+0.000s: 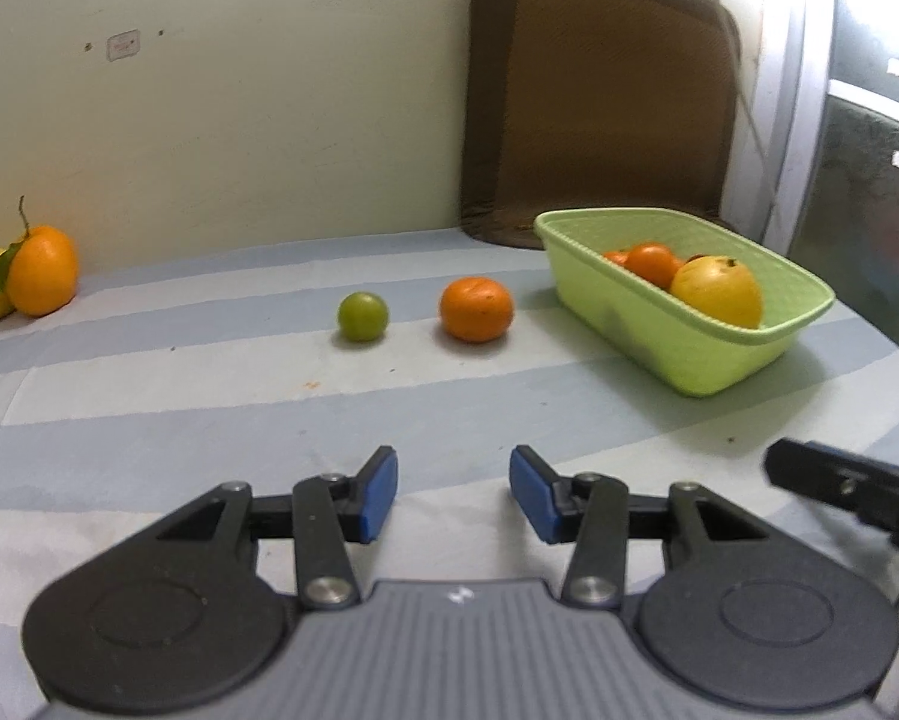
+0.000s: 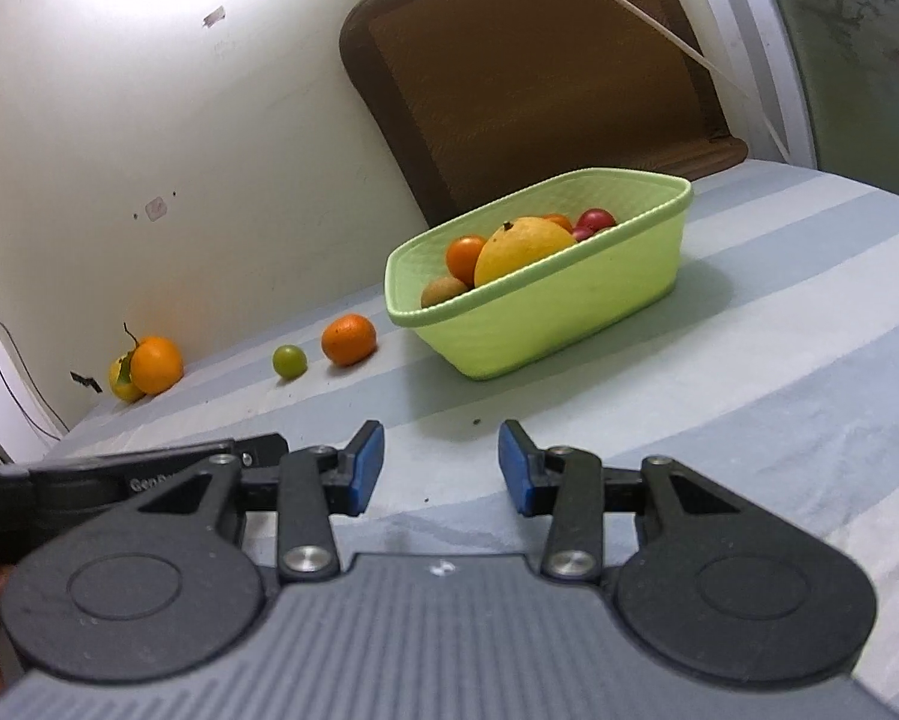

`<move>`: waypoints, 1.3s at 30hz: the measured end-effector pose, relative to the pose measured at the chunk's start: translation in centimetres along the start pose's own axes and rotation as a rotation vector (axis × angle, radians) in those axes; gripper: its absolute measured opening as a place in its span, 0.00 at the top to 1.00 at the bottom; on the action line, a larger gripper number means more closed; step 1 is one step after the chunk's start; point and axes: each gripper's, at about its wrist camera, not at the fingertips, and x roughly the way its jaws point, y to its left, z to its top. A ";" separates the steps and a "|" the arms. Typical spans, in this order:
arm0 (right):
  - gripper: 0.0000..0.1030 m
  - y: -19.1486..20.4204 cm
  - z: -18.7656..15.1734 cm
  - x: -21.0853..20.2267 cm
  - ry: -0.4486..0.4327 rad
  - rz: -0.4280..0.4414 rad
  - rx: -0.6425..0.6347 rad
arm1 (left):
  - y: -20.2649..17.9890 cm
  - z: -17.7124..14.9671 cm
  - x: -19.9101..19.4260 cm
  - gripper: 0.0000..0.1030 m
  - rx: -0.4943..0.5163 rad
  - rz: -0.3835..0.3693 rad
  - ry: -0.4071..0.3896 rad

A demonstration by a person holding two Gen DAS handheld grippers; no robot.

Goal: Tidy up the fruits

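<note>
Left tool [image 1: 453, 493]: released, empty, lower centre. Right tool [image 2: 440, 468]: released, empty. Tangerine [image 1: 476, 308], green fruit [image 1: 362, 315]: mid-frame on striped cloth, apart. Basket [image 1: 743, 354]: right, part-filled. Step: approach, judged. Next: reach tangerine, clench, carry to basket.

Right tool [image 2: 440, 468] jaws apart, empty; green basket [image 2: 545, 324] holds fruit; mandarin [image 2: 348, 339] beside it.

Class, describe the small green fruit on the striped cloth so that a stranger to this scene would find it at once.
Start at the light green basket of fruit on the striped cloth. Beside it lies a loose orange, and just beyond that the small green fruit. It is the only green fruit outside the basket and the smallest.
</note>
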 end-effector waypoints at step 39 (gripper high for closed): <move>0.56 -1.8 0.2 -0.7 -0.020 0.023 0.155 | -0.4 -0.2 -0.4 0.52 0.105 0.066 -0.041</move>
